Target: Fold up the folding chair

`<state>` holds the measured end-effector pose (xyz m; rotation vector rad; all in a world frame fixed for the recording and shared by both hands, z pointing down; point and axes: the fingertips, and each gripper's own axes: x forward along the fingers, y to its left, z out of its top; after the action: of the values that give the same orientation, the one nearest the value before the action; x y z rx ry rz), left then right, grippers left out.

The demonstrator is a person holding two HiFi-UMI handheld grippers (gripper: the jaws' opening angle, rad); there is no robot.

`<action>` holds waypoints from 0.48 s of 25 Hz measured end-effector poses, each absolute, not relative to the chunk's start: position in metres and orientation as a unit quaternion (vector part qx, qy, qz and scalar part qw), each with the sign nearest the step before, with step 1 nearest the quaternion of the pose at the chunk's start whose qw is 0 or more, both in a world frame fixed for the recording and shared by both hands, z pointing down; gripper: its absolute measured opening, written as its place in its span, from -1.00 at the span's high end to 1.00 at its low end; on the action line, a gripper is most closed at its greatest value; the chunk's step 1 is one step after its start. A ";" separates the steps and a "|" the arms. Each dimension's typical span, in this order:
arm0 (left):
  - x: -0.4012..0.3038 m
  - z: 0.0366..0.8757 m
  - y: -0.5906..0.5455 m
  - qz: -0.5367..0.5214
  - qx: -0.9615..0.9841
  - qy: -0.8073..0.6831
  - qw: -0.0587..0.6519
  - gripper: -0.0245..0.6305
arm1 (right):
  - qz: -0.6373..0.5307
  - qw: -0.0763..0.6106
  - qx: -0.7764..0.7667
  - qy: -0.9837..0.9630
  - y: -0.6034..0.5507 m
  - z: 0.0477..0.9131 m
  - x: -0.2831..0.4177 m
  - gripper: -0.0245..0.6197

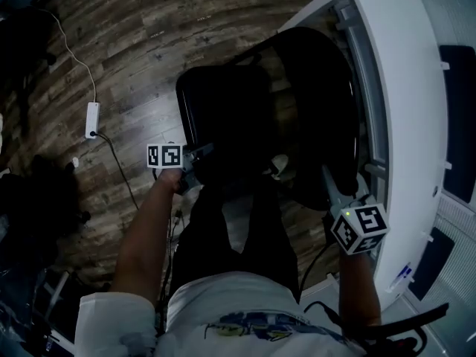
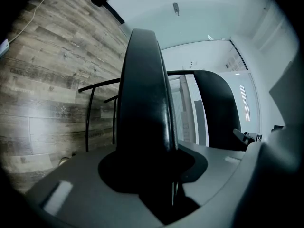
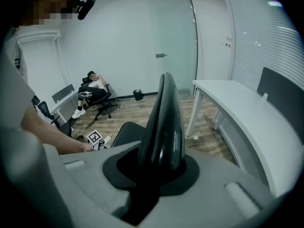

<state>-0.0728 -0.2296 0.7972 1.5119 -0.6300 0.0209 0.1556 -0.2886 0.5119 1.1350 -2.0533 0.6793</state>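
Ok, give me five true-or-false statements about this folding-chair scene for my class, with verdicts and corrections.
1. The left gripper and right gripper each clamp a black panel of the folding chair. True.
2. The floor is carpeted. False: it is wood planking.
3. A white desk stands on the person's right. True.
4. The white power strip lies on the desk. False: it lies on the floor, left of the chair.
5. Nobody else is in the room. False: the right gripper view shows a seated person in the background.
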 end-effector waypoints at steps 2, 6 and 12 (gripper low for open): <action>-0.063 0.786 -0.232 0.001 0.676 -0.288 0.679 0.44 | 0.258 0.343 0.435 -0.791 -0.288 0.507 0.159 0.71; -0.040 0.763 -0.243 -0.014 0.673 -0.292 0.680 0.49 | 0.255 0.342 0.432 -0.795 -0.295 0.498 0.169 0.71; -0.010 0.742 -0.256 0.001 0.670 -0.290 0.683 0.53 | 0.260 0.333 0.431 -0.797 -0.302 0.494 0.184 0.71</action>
<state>-0.0095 -0.2558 0.7416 1.5032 -0.6497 0.0020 0.1841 -0.3022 0.4936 1.1246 -2.0826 0.6801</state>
